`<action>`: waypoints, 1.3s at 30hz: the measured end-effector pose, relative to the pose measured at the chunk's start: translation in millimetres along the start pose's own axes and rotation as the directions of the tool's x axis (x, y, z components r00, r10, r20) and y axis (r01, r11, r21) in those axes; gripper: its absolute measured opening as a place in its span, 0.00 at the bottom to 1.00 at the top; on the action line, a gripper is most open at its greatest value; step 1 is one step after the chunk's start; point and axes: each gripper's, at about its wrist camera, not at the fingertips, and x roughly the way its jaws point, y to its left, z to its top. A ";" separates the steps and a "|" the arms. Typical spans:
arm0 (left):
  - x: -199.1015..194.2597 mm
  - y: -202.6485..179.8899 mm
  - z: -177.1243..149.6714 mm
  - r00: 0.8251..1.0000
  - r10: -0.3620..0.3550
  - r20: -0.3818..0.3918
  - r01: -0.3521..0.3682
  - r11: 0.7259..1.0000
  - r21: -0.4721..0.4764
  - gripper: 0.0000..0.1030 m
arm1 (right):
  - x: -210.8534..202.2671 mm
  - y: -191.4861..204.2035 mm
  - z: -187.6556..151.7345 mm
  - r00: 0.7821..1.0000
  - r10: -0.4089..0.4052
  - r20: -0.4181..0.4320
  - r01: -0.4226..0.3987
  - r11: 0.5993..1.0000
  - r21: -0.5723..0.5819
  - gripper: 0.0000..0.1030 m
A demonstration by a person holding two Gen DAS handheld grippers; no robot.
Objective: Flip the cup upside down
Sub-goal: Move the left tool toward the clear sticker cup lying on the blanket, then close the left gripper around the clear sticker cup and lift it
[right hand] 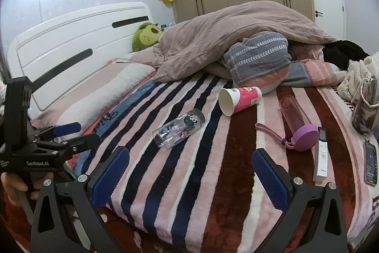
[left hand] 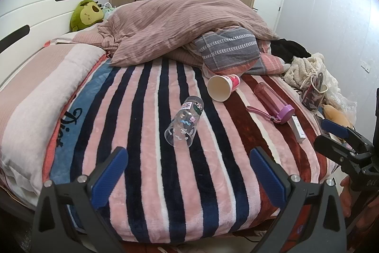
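Evidently the flip has not begun: both cups lie on their sides on the striped blanket (left hand: 151, 158) of the bed, neither one gripped. The clear sticker-covered cup (left hand: 185, 120) rests at the centre of the left wrist view, its open mouth toward the lower edge of the frame, just above the left gripper (left hand: 189, 172), whose blue-padded fingers (left hand: 110, 176) stand spread wide and hold nothing. Up and to the right of it, near the grey patterned pillow (left hand: 228, 48), lies the pink paper cup (left hand: 223, 86), mouth facing the camera. The right gripper (right hand: 190, 173) is likewise released and empty, low in its own frame, well short of either cup. Right of centre lie a purple-capped water bottle (right hand: 296, 120) and a white remote control (right hand: 321, 154). Which cup is meant I cannot tell; everything remains: reach, grasp, turn it mouth-down, and set it on the soft blanket.
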 end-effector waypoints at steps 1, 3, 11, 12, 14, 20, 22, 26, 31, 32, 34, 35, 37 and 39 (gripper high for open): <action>0.0 0.1 -0.1 1.000 -0.001 0.000 0.001 1.000 0.000 0.99 | 0.1 0.1 0.0 1.000 0.001 0.000 -0.001 1.000 0.001 1.00; 0.0 0.2 -0.3 1.000 0.000 -0.001 0.000 1.000 -0.001 0.99 | 0.3 1.0 -0.3 1.000 -0.011 0.000 0.011 1.000 -0.003 1.00; 1.3 -0.1 -0.6 1.000 0.003 -0.004 -0.003 1.000 0.000 0.99 | -0.7 -0.5 -1.4 1.000 -0.019 0.006 0.019 1.000 -0.007 1.00; 2.3 -0.5 -2.1 1.000 0.004 -0.005 -0.004 1.000 0.001 0.99 | -1.1 -0.3 -1.7 1.000 -0.019 0.010 0.019 1.000 -0.007 1.00; 2.8 -0.5 -2.1 1.000 0.004 -0.005 -0.004 1.000 0.001 0.99 | -1.9 -1.0 -1.1 1.000 -0.023 0.012 0.023 1.000 -0.009 1.00; 8.4 -1.7 -3.4 1.000 0.007 -0.016 -0.007 1.000 0.000 0.99 | -4.9 -5.0 -1.6 0.999 -0.015 0.035 0.015 1.000 0.007 1.00; 14.3 -1.2 -2.7 1.000 0.014 -0.027 -0.014 1.000 0.000 0.99 | -3.8 -9.2 -1.9 0.999 -0.009 0.040 0.008 1.000 0.022 1.00; 31.6 0.8 0.9 0.998 0.028 -0.054 -0.028 1.000 0.009 0.99 | 5.0 -17.0 -5.2 0.999 -0.040 0.037 0.039 0.999 0.030 1.00; 64.5 4.6 11.6 0.995 0.051 -0.089 -0.049 0.998 0.024 0.99 | 34.7 -33.7 -9.0 0.998 -0.061 -0.003 0.061 0.996 0.064 1.00; 72.4 5.3 14.3 0.993 0.055 -0.102 -0.053 0.998 0.028 0.99 | 41.1 -36.9 -9.5 0.999 -0.053 -0.010 0.053 0.996 0.070 1.00; 91.6 6.7 19.9 0.991 0.059 -0.124 -0.055 0.998 0.035 0.99 | 55.5 -43.4 -9.8 0.999 -0.038 -0.027 0.040 0.996 0.077 1.00; 102.7 6.8 22.5 0.989 0.061 -0.136 -0.056 0.998 0.039 0.99 | 62.8 -46.2 -10.2 0.999 -0.033 -0.037 0.036 0.996 0.078 1.00; 125.5 8.3 26.4 0.984 0.061 -0.167 -0.054 0.997 0.047 0.99 | 78.7 -52.1 -11.2 0.998 -0.020 -0.060 0.025 0.996 0.083 1.00; 148.9 11.1 28.9 0.978 0.054 -0.202 -0.045 0.998 0.048 0.99 | 95.6 -60.0 -13.3 0.996 0.001 -0.084 0.008 0.995 0.101 1.00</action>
